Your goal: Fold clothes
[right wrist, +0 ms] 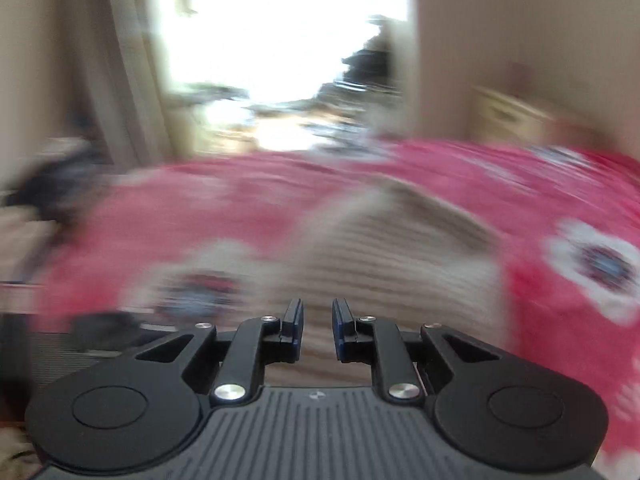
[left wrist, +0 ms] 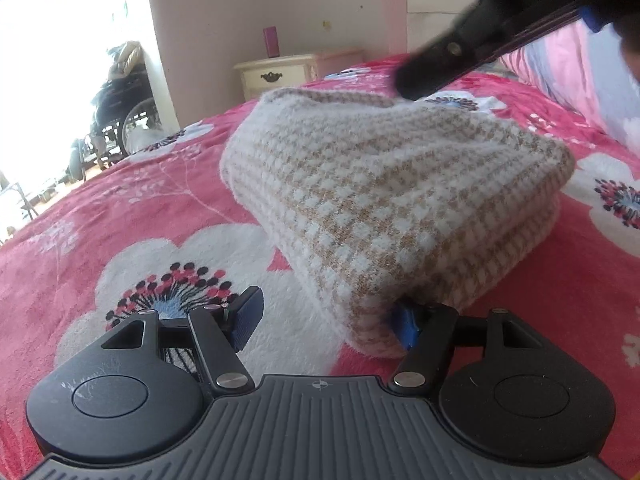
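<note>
Sweater (left wrist: 384, 196): lies folded in a thick bundle on the bed cover (left wrist: 120, 216), layered edges showing at its right side.
Left gripper (left wrist: 326, 320): jaws spread wide, nothing held; right pad touches the bundle's near corner.
Right gripper (right wrist: 318, 320): jaws parted by a narrow gap, empty, above the bundle's far edge; its view is blurred.
Risk: a pad could snag the fuzzy knit and drag the corner, opening the layers.
Risk: the soft cover gives, so a nudge could tip the stack.
</note>
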Motion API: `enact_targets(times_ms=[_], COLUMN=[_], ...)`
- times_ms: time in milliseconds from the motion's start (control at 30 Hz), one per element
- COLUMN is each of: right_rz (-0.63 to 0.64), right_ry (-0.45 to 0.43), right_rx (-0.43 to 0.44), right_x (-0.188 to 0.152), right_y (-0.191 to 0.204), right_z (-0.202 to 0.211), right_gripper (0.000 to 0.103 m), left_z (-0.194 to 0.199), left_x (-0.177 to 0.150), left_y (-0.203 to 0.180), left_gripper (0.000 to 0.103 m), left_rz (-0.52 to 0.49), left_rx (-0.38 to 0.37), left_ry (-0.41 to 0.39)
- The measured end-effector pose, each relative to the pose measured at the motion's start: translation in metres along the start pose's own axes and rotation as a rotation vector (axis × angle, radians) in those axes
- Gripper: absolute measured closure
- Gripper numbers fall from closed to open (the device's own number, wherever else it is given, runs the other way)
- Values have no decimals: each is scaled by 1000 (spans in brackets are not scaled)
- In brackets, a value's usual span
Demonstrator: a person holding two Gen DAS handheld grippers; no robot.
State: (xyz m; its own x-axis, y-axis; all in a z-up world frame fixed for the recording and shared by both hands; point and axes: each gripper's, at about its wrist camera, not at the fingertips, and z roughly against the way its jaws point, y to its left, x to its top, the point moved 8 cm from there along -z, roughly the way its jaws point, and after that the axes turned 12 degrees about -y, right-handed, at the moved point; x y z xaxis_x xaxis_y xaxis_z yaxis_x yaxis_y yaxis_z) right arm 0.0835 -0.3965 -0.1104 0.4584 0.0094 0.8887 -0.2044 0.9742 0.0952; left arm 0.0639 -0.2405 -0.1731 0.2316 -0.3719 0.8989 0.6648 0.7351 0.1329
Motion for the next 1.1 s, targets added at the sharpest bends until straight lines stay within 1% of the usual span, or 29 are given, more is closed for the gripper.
enact_targets(times_ms=[33,67,100,133,200,233,267,333,400,433,467,533,600,633,733,767,800,833,900,1000,1033,1067,1100], right_rz=[30,52,59,65,79,65,29,17,57,81,108,147,139,121,110,109,112,101,28,-82,-119,-141,-134], right_ry=[30,62,99,136,210,235,239,249,268,272,263,225,152,125,133,163,241,289,277,260,254,251,247], right_rx=[47,70,54,37,4,-8,-12,-12,10,30,60,116,141,140,113,94,55,31,34,38,40,42,49], right_x=[-6,-17,-36,-55,-92,-102,-97,-90,-80,-72,-61,-36,-11,-3,-12,-24,-53,-72,-72,-72,-72,-71,-65], right_y=[15,24,20,17,11,8,6,7,13,16,21,31,37,38,36,31,20,10,2,-11,-16,-18,-16], right_z=[-4,-8,-15,-21,-33,-36,-34,-31,-22,-15,-6,11,21,18,-11,-23,-41,-50,-42,-30,-25,-21,-16], right_gripper=[89,89,91,94,96,97,97,97,95,90,89,89,89,89,90,90,97,102,103,103,103,102,99], left_z=[0,-1,-3,-3,-2,-2,-1,-2,-2,-3,-3,-4,-4,-5,-4,-4,-5,-4,6,27,35,42,49], left_x=[-1,-3,-7,-9,-12,-10,-8,-8,-9,-9,-9,-9,-9,-9,-10,-11,-13,-15,-12,-8,-6,-2,3], left_y=[1,1,3,3,4,3,2,4,5,5,6,7,8,9,9,9,8,8,6,8,12,18,25], left_gripper=[35,35,35,35,35,35,35,35,35,35,35,35,35,35,35,35,35,35,37,40,40,40,40], left_rz=[4,9,16,25,40,37,36,47,58,64,70,81,92,98,96,92,84,78,51,32,45,65,84], left_rx=[-3,-5,-6,-16,-32,-30,-30,-41,-51,-56,-61,-72,-82,-87,-94,-95,-98,-100,-119,-200,-234,-252,-269], left_ry=[0,9,35,36,37,32,29,32,35,36,38,41,44,45,40,43,62,74,53,61,60,47,34])
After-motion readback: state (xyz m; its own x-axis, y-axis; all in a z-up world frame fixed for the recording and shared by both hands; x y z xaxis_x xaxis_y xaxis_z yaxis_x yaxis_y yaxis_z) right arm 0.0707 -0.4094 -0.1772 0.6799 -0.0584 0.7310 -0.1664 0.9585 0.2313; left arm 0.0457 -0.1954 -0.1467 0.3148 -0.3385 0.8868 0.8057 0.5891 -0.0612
